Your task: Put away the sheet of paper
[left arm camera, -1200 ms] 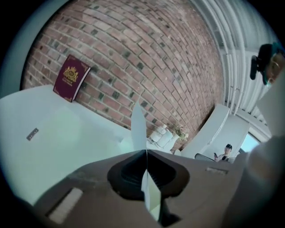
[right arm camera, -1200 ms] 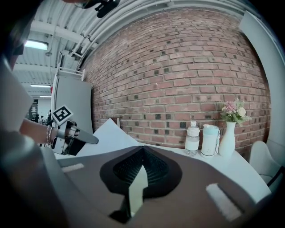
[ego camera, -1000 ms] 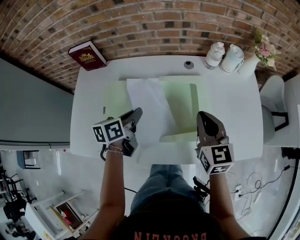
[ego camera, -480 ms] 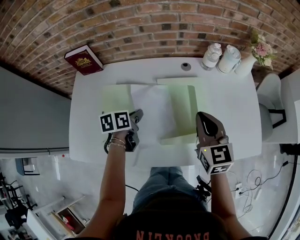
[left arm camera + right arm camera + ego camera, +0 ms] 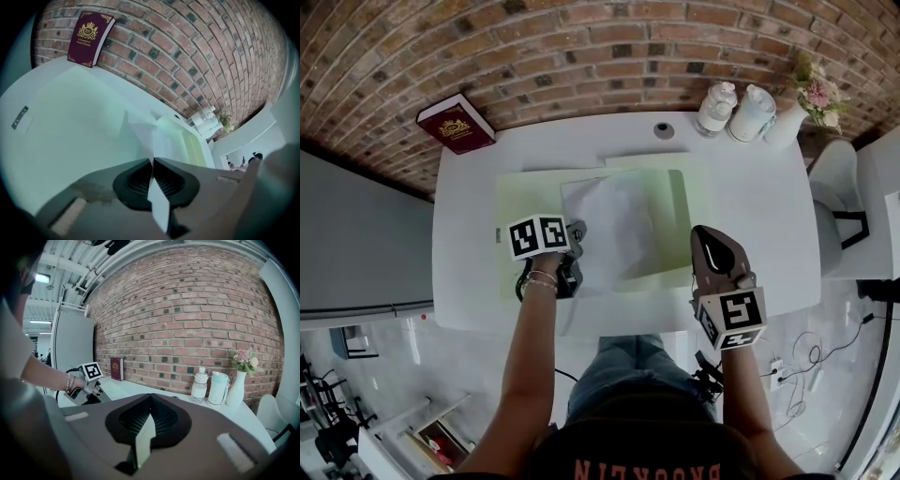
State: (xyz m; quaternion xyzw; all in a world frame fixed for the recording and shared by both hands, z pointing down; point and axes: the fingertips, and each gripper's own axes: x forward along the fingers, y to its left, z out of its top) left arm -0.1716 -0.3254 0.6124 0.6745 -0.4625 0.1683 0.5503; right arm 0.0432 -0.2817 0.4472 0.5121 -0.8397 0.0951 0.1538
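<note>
**White worktop [image 5: 759,216] below a brick wall [image 5: 581,47]**

An open green folder [image 5: 667,211] lies on the worktop, with the sheet of paper [image 5: 609,225] across it. The left claw [image 5: 152,161] is clenched on the sheet's near edge, and the right claw [image 5: 150,397] is clenched on the folder's right flap.

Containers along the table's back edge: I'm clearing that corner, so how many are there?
3, in a row at the back right: a clear bottle, a lidded jug beside it, then a white vase holding flowers.

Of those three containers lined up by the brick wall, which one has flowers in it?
The white vase, rightmost of the three. The pale blue jug and the clear bottle beside it hold no flowers.
</note>
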